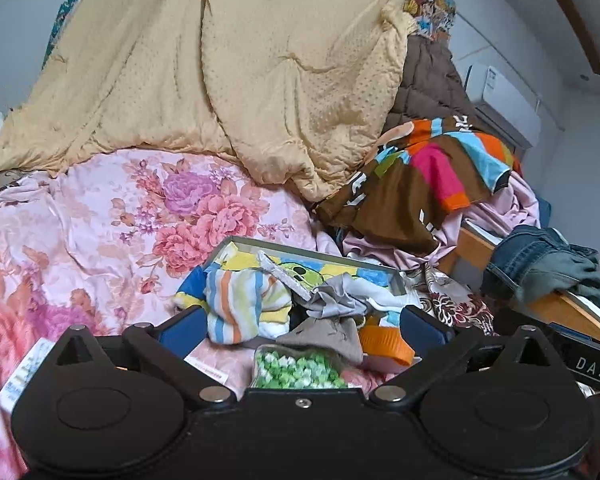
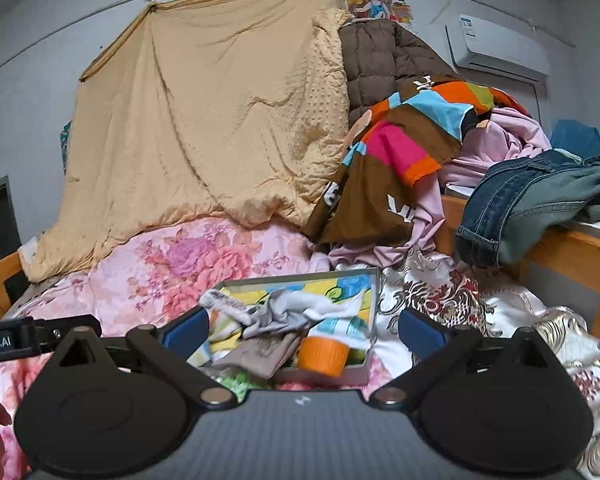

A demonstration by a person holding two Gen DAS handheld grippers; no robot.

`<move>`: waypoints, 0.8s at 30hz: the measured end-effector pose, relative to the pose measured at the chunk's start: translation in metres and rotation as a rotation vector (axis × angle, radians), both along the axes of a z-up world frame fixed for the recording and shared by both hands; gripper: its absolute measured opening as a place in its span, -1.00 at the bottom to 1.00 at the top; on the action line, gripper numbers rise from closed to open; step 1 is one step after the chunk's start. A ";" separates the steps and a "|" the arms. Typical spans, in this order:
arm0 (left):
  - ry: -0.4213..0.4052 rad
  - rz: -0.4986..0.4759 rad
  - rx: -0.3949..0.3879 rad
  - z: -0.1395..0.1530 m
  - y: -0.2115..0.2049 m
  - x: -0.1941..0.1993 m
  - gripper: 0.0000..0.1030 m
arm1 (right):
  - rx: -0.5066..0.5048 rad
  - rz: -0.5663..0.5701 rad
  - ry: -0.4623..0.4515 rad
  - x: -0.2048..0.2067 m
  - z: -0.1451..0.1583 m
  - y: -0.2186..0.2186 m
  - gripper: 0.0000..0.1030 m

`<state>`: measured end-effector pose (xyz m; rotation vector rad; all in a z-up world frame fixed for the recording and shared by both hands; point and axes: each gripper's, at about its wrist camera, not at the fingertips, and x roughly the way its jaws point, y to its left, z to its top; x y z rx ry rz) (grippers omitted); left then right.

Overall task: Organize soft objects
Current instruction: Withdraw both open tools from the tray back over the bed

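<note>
Hovering over a flowered bed (image 1: 100, 216) with both tools spread wide, left tool (image 1: 300, 322) and right tool (image 2: 304, 326) gripping nothing. Facing a shallow tray (image 1: 284, 245) heaped with socks (image 1: 236, 304) and small cloths. Likely best: singling out one loose piece, pinching its bulk, avoiding the orange cap (image 2: 325, 355).

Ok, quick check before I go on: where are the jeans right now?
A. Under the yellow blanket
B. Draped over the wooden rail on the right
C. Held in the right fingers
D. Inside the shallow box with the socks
B: the jeans hang over the wooden rail at the right, apart from the shallow box, and both pairs of fingers are open and empty.
</note>
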<state>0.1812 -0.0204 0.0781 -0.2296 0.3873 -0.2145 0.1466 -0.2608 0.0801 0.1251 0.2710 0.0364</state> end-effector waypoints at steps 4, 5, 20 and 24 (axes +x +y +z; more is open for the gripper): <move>-0.002 0.007 0.000 -0.008 0.010 -0.026 0.98 | -0.013 0.003 -0.002 -0.021 -0.002 0.011 0.99; -0.002 0.010 -0.001 -0.010 0.013 -0.033 0.98 | -0.013 0.004 0.000 -0.026 -0.003 0.012 0.99; 0.062 0.127 -0.021 -0.048 0.058 -0.089 0.98 | -0.037 0.010 0.069 -0.068 -0.028 0.032 0.99; 0.087 0.139 0.006 -0.052 0.062 -0.097 0.98 | -0.043 0.030 0.099 -0.076 -0.035 0.038 0.99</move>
